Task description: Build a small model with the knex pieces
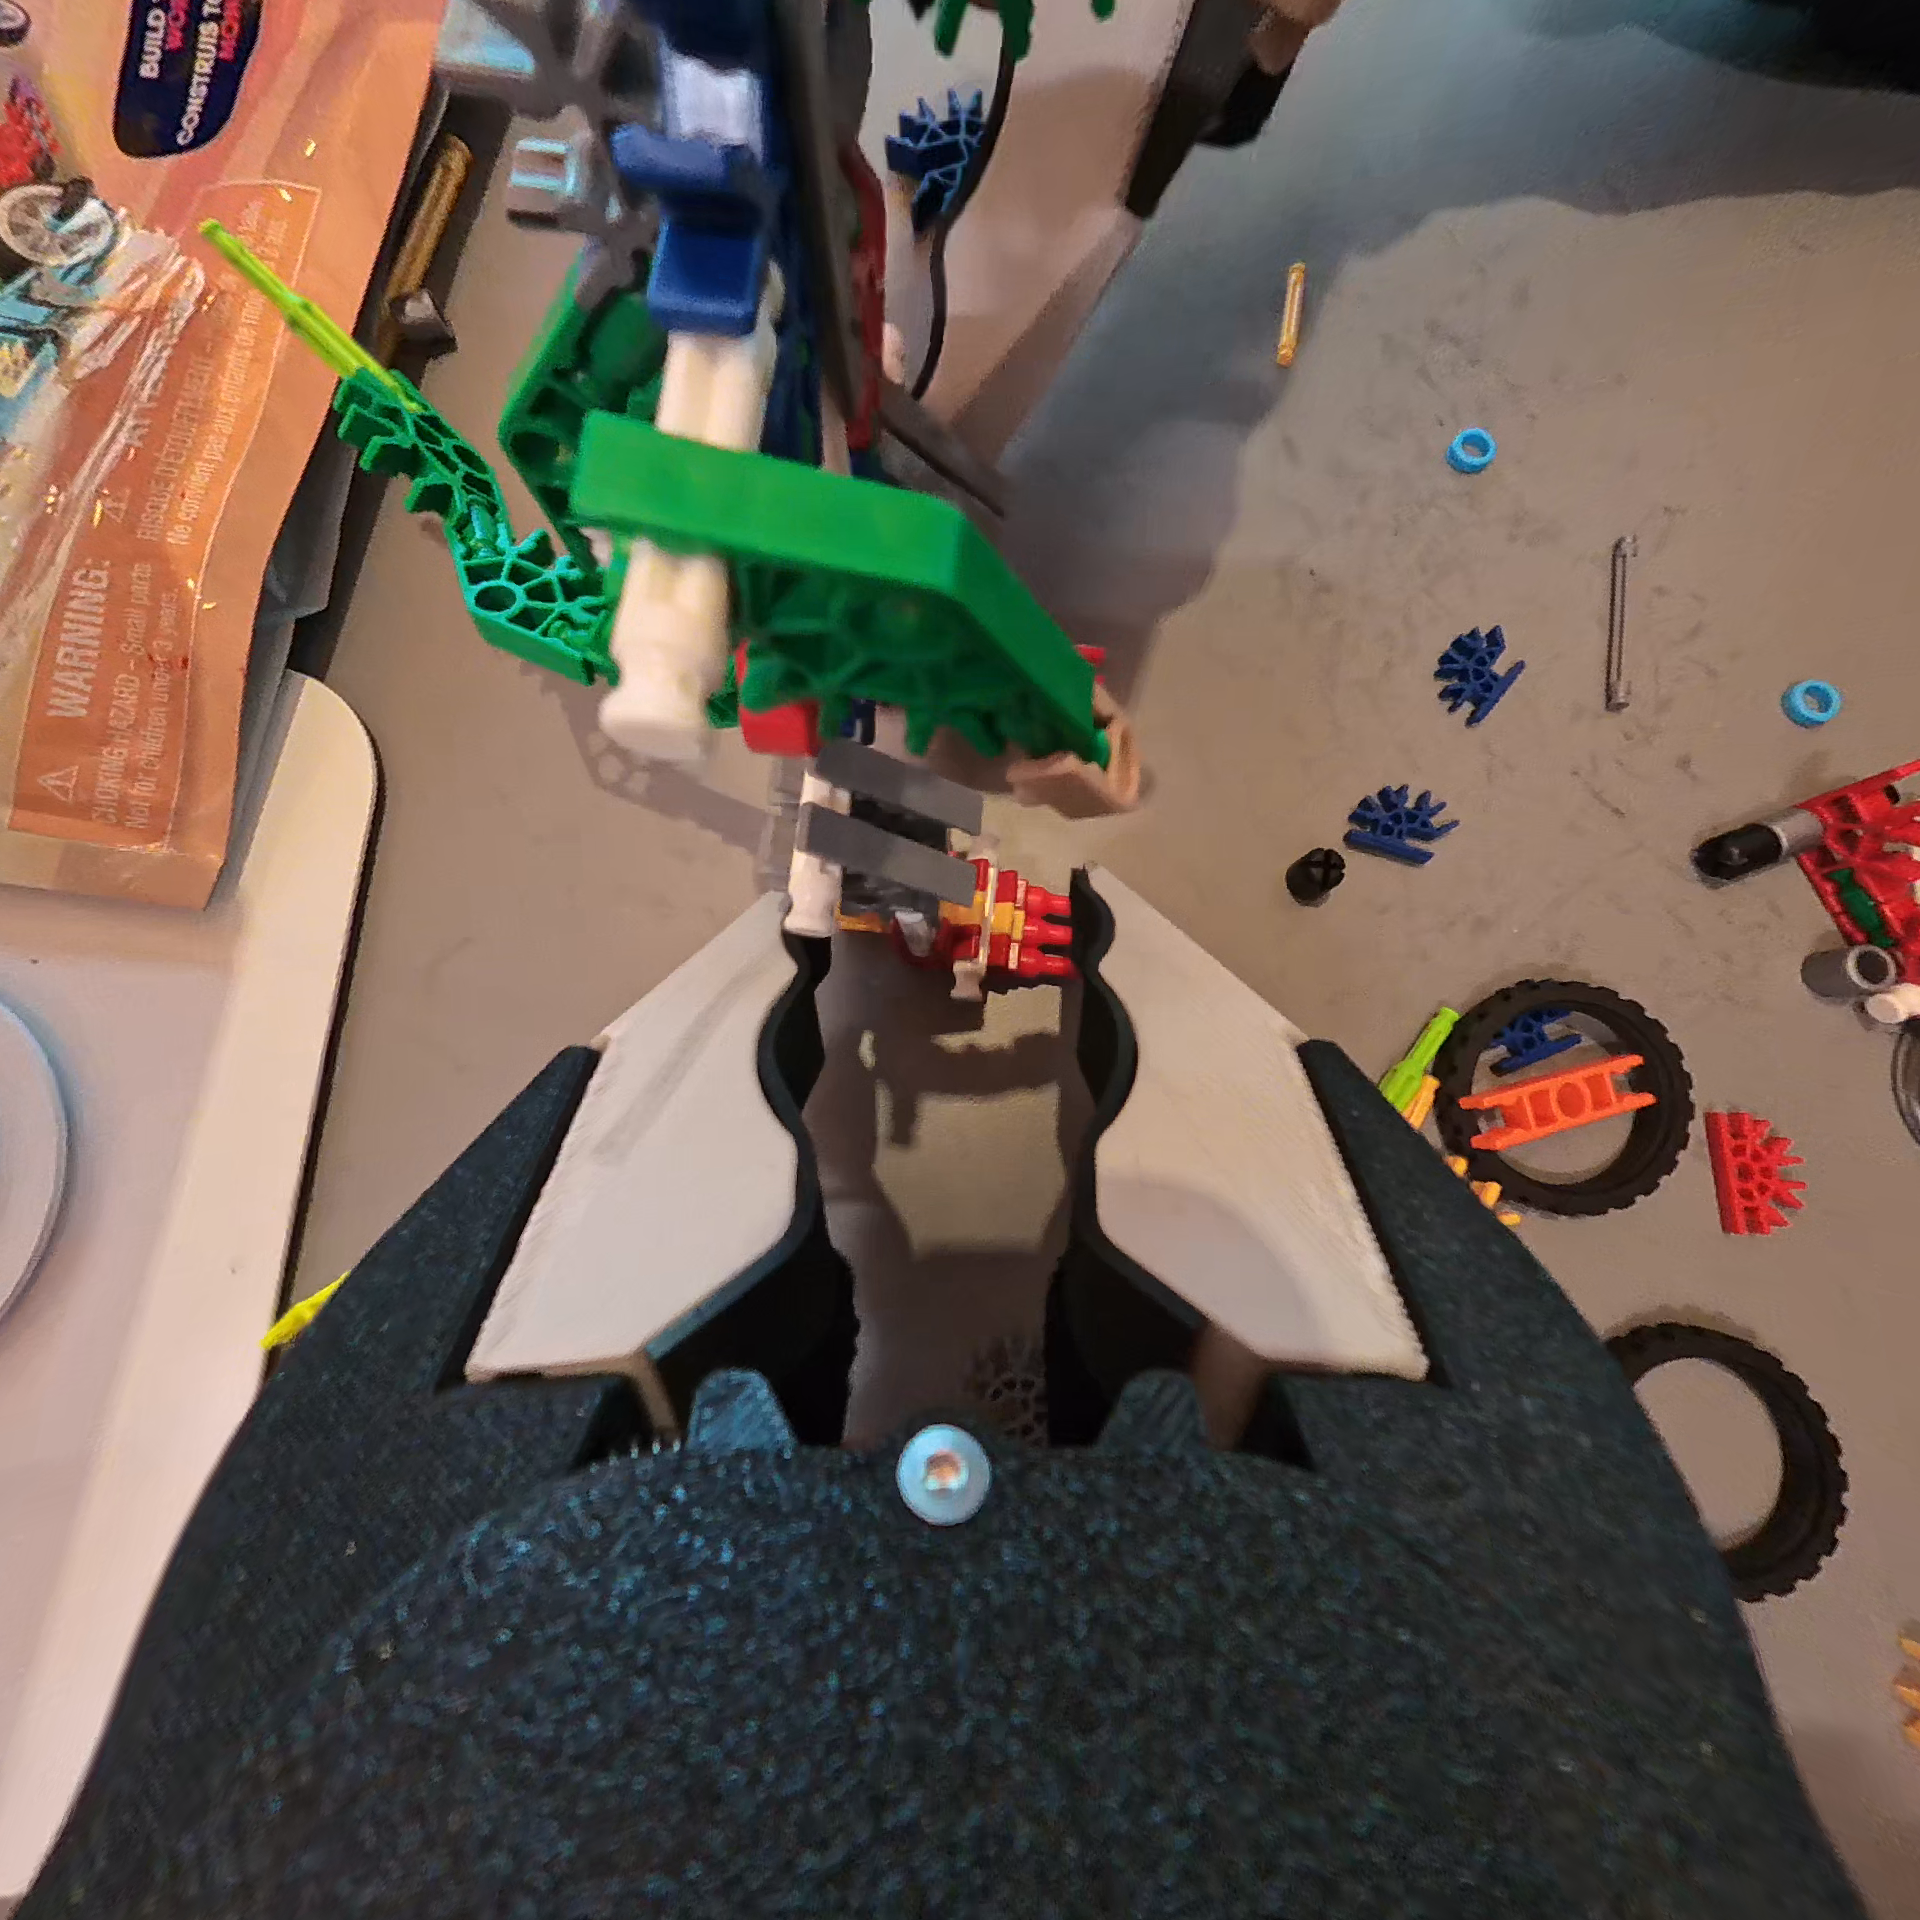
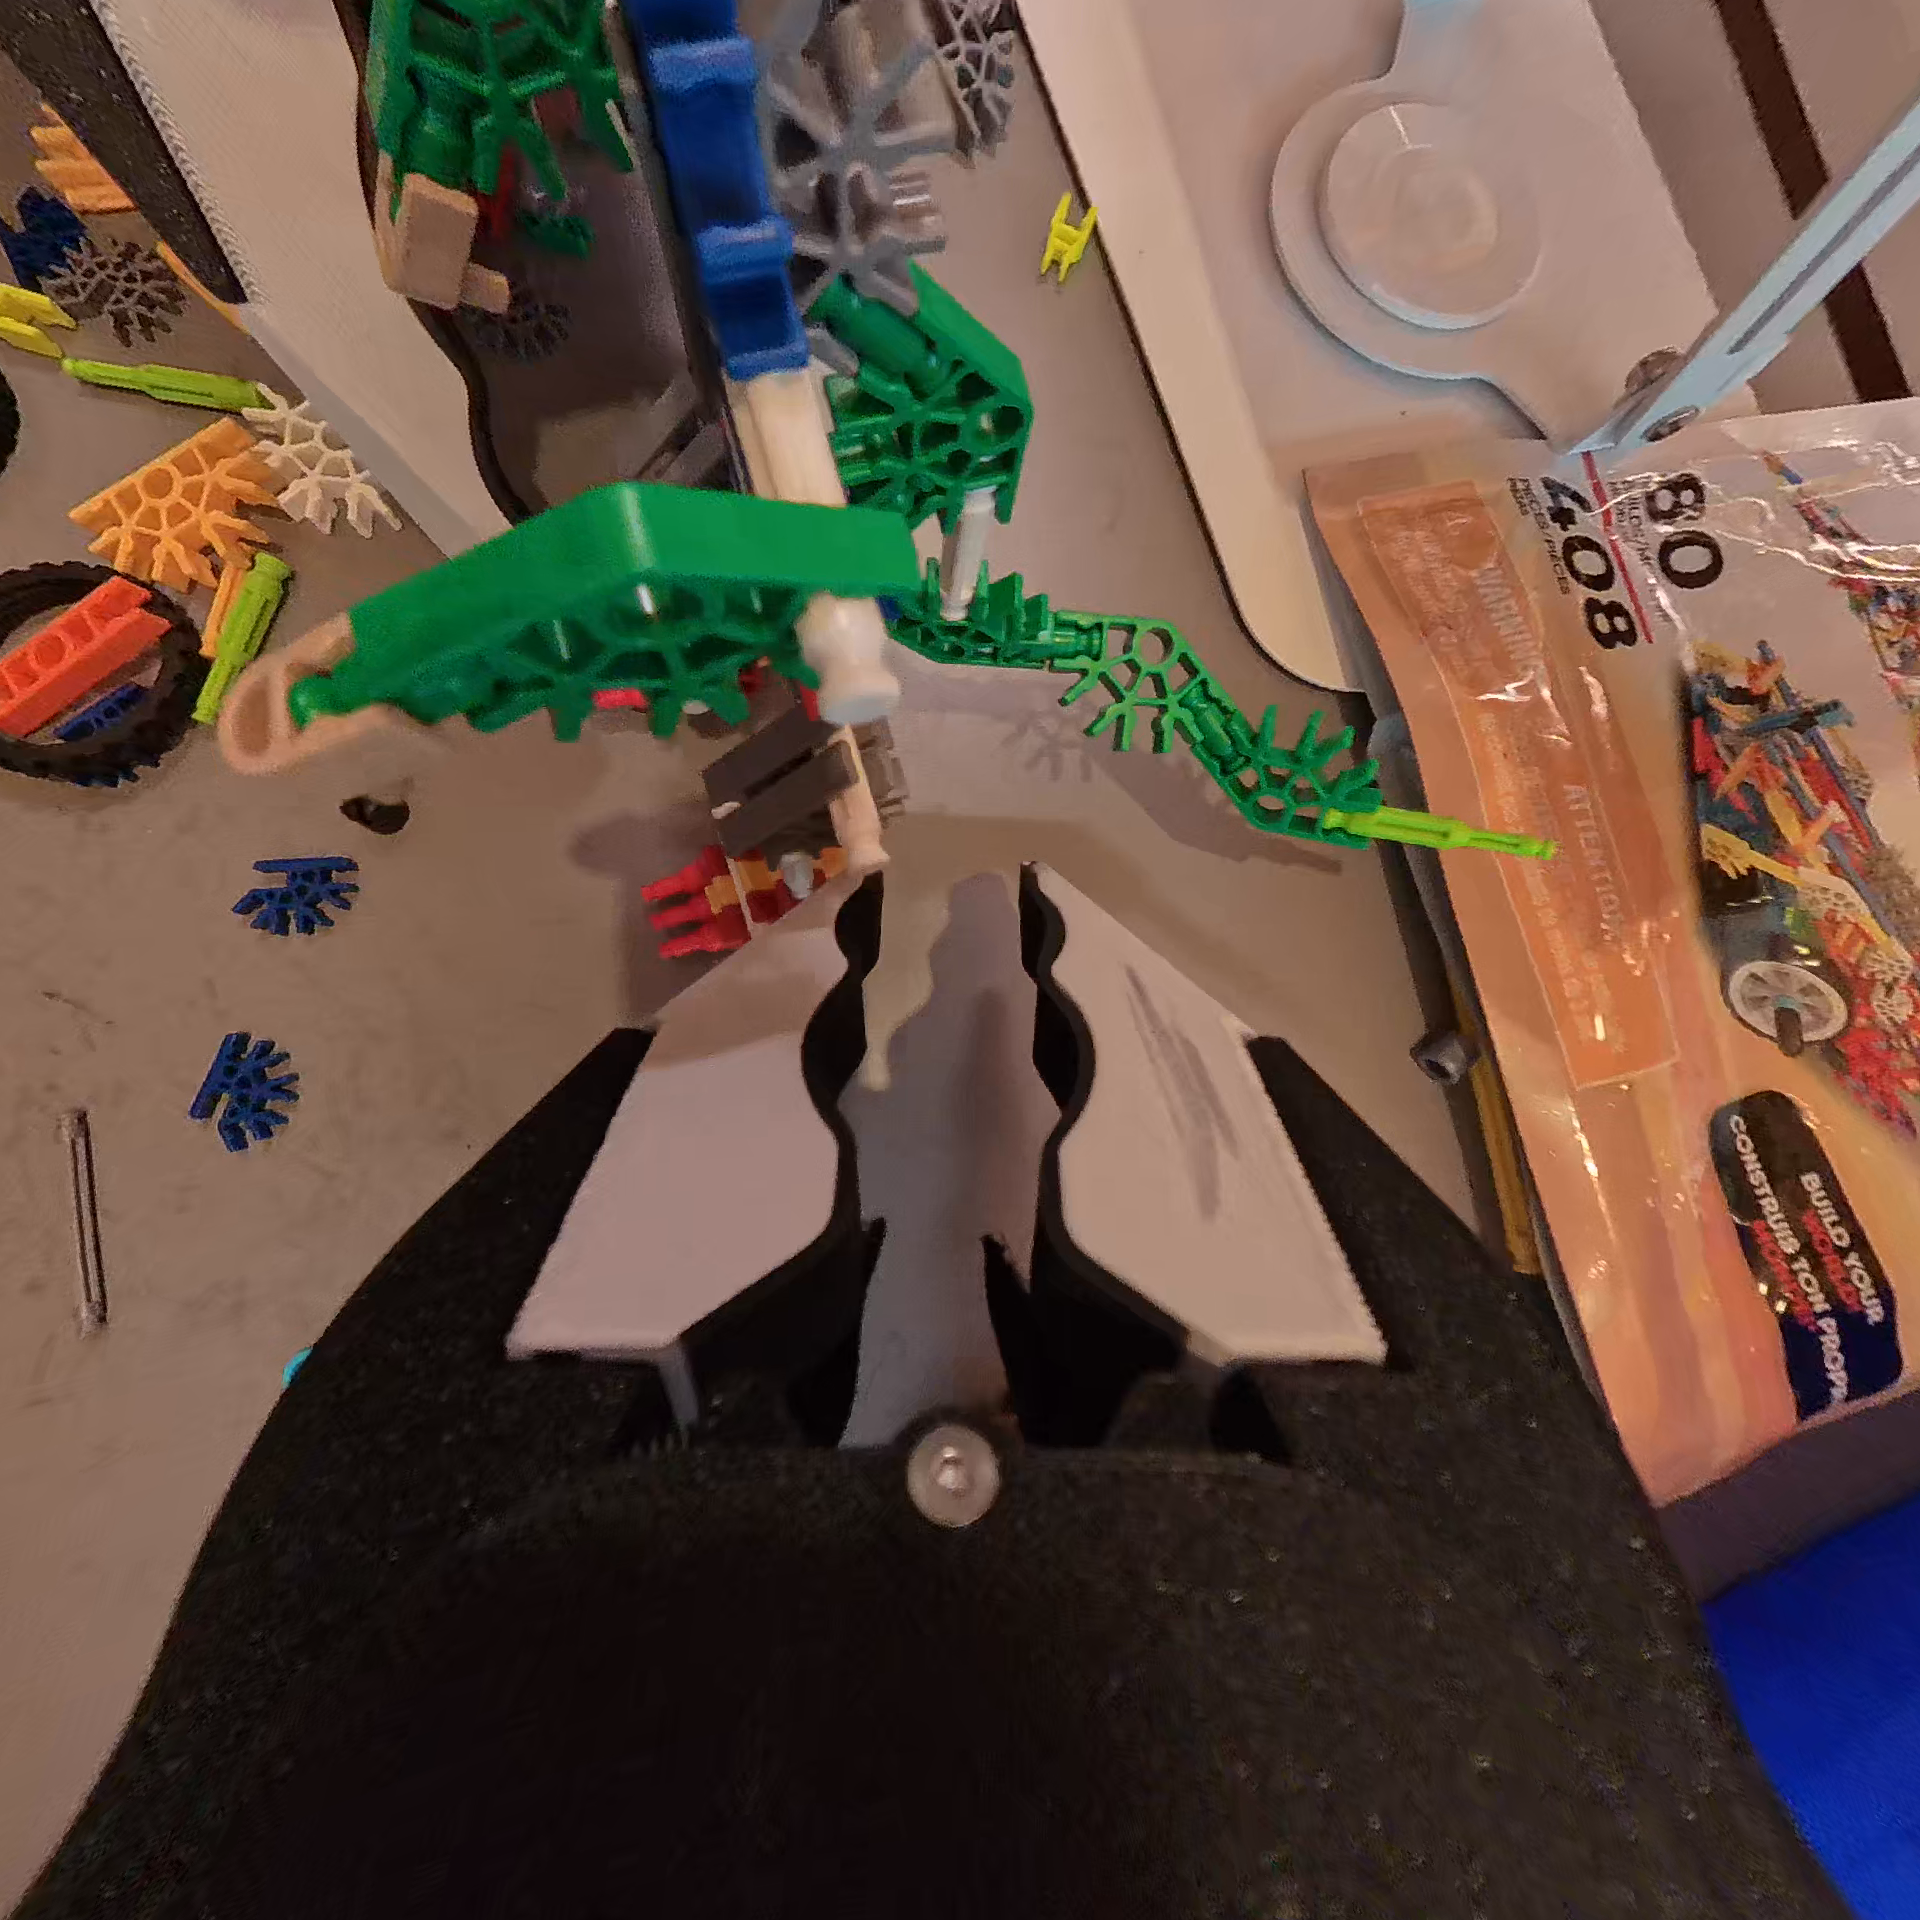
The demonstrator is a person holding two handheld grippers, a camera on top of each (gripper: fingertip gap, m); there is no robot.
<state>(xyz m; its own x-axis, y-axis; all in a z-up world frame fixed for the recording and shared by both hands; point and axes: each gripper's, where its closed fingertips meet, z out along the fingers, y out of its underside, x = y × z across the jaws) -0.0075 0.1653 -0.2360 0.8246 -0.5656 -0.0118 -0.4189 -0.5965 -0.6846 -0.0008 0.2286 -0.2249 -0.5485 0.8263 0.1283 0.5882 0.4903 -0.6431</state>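
Observation:
A toy model built of green connectors, with a flat green panel (image 1: 831,540) (image 2: 623,561), white rods, blue clips (image 1: 707,260) and a zigzag green tail (image 2: 1195,707), stands between my two grippers. At its lower end is a small red, yellow and grey cluster (image 1: 966,935) (image 2: 774,821). My left gripper (image 1: 943,902) has its jaws apart by the cluster's width, and both pads touch its ends. My right gripper (image 2: 945,888) is open and empty, with its tips just short of the cluster. A finger of the left gripper (image 2: 208,229) shows behind the model.
An orange parts bag (image 1: 135,468) (image 2: 1558,831) lies under the tail tip. Loose pieces are scattered on the grey table: black tyres (image 1: 1673,1101) (image 1: 1787,1455), blue connectors (image 1: 1475,670) (image 2: 296,894), an orange connector (image 2: 177,499) and a red sub-assembly (image 1: 1860,842). A white board (image 1: 208,1039) lies beside the bag. Some 7 cm of space lies between my two pairs of fingers. From my left tips it is roughly 9 cm to the orange connector (image 2: 177,499); from my right, 15 cm.

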